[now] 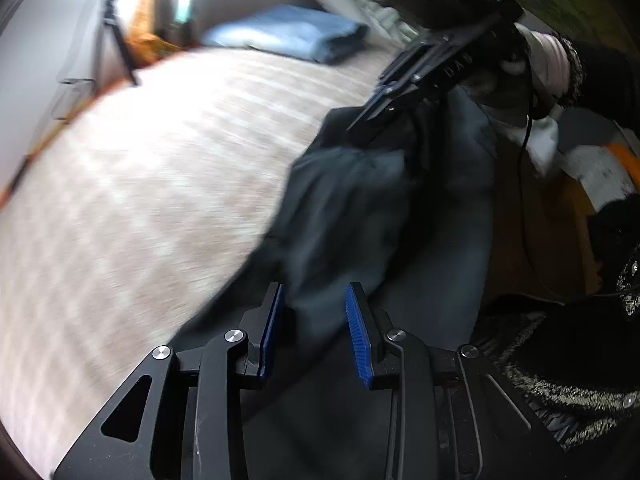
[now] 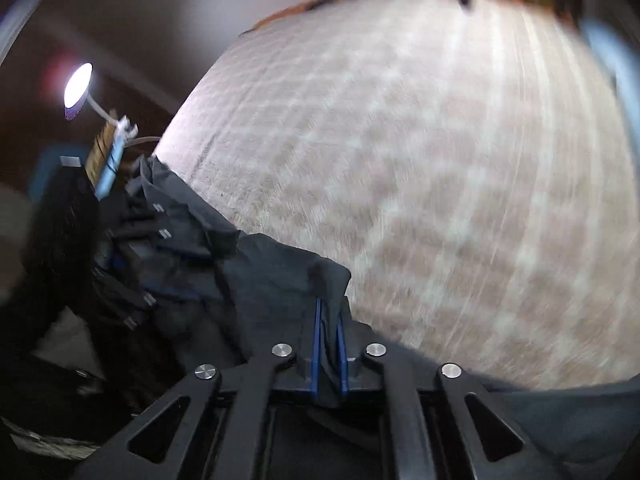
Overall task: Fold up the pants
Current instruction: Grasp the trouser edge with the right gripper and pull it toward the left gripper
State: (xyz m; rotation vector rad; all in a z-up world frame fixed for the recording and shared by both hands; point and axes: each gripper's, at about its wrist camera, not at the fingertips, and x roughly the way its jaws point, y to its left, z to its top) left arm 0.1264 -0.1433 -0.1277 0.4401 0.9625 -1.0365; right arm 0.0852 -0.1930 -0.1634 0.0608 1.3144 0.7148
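1. The dark pants (image 1: 360,208) lie bunched at the near edge of a bed, partly resting on its pale checked cover (image 1: 160,168) and partly hanging off that edge toward the person
2. In the right wrist view the same pants (image 2: 264,276) pile up in folds at the bed's near left corner, with the cover (image 2: 440,160) spreading bare beyond them
3. The right gripper (image 2: 329,320) has its blue pads nearly together, pinching a fold of the pants' cloth between them; in the left wrist view it (image 1: 370,114) comes down onto the top of the heap, held by a hand (image 1: 544,64)
4. The left gripper (image 1: 316,304) stands part open with cloth lying between its blue pads; whether the pads press on it cannot be told
5. A folded light-blue cloth (image 1: 292,36) sits near the bed's far edge, well apart from the pants
6. A lit lamp (image 2: 78,88) stands beyond the bed's left side
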